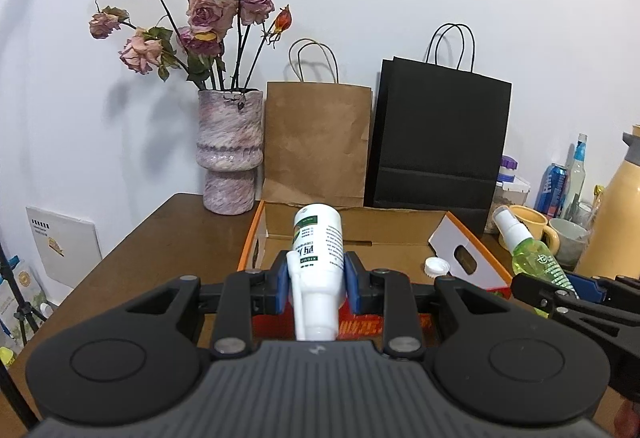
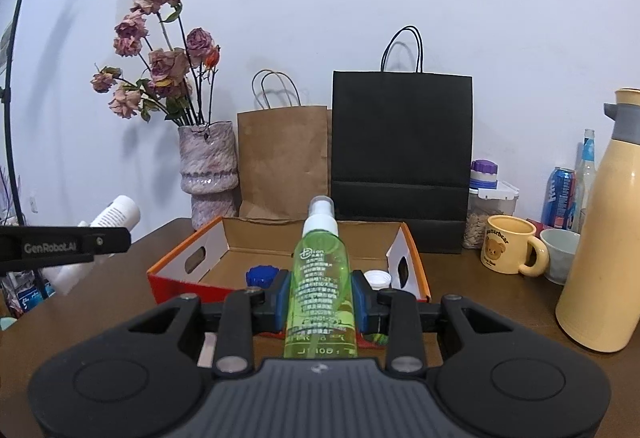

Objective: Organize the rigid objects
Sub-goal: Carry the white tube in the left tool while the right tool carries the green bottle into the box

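My left gripper [image 1: 317, 280] is shut on a white bottle [image 1: 318, 238], held bottom-forward above the near edge of an open orange cardboard box [image 1: 248, 246]. My right gripper [image 2: 319, 294] is shut on a green spray bottle [image 2: 318, 278] with a white nozzle, held above the near wall of the same box [image 2: 180, 270]. Inside the box lie a blue cap [image 2: 261, 275] and a white cap [image 2: 378, 278], the latter also in the left wrist view [image 1: 437, 266]. The green bottle shows at the right of the left wrist view [image 1: 534, 258]; the white bottle shows at the left of the right wrist view [image 2: 116, 215].
On the brown table [image 2: 500, 318] behind the box stand a vase of dried roses [image 2: 208, 173], a brown paper bag [image 2: 282, 161] and a black paper bag [image 2: 402, 157]. At the right are a yellow mug [image 2: 508, 250], a grey cup [image 2: 560, 254], a cream thermos [image 2: 604, 238], a jar, a can and a bottle.
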A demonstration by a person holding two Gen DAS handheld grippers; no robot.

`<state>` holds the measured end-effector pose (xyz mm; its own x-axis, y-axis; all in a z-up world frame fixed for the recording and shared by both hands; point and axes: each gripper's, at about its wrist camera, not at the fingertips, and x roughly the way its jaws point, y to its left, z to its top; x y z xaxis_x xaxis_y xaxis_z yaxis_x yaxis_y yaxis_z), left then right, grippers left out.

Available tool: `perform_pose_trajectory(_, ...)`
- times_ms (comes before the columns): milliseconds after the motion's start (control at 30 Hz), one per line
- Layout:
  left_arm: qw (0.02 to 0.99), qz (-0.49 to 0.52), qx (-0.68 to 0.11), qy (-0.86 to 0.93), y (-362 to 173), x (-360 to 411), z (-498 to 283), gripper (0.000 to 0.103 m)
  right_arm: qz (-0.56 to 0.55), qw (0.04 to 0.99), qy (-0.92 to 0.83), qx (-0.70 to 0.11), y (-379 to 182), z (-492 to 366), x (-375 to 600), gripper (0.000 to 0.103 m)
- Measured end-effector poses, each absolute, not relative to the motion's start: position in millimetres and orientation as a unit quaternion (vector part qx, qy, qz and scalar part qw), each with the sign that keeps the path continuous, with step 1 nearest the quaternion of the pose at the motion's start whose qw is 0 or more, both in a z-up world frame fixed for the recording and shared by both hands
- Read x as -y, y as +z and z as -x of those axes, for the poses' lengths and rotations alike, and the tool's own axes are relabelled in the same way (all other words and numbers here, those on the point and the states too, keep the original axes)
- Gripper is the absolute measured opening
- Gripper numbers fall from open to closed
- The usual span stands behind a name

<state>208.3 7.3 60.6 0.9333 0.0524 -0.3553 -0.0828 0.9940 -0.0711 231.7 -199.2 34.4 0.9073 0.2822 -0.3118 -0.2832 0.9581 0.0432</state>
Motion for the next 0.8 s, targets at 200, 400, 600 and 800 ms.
perform_pose_trajectory(200,0.982,0.056,-0.177,0.042,63.2,-9.6,-233.2,0.028,-0.006,0.977,0.147,-0.156,41.6,-257.3,191.9,0.030)
perform_pose_trajectory(400,0.981,0.068,-0.174,0.052,66.0,-12.7,-255.9,0.028,-0.010,0.977,0.148,-0.154,45.2,-277.4,188.5,0.030)
perform_pose_trajectory(600,0.980,0.072,-0.178,0.057,64.1,-12.0,-279.9,0.028,-0.010,0.977,0.148,-0.156,47.1,-297.2,185.9,0.030)
perform_pose_trajectory(800,0.979,0.066,-0.185,0.058,59.0,-10.8,-303.7,0.028,-0.011,0.976,0.147,-0.160,46.0,-323.9,181.0,0.030)
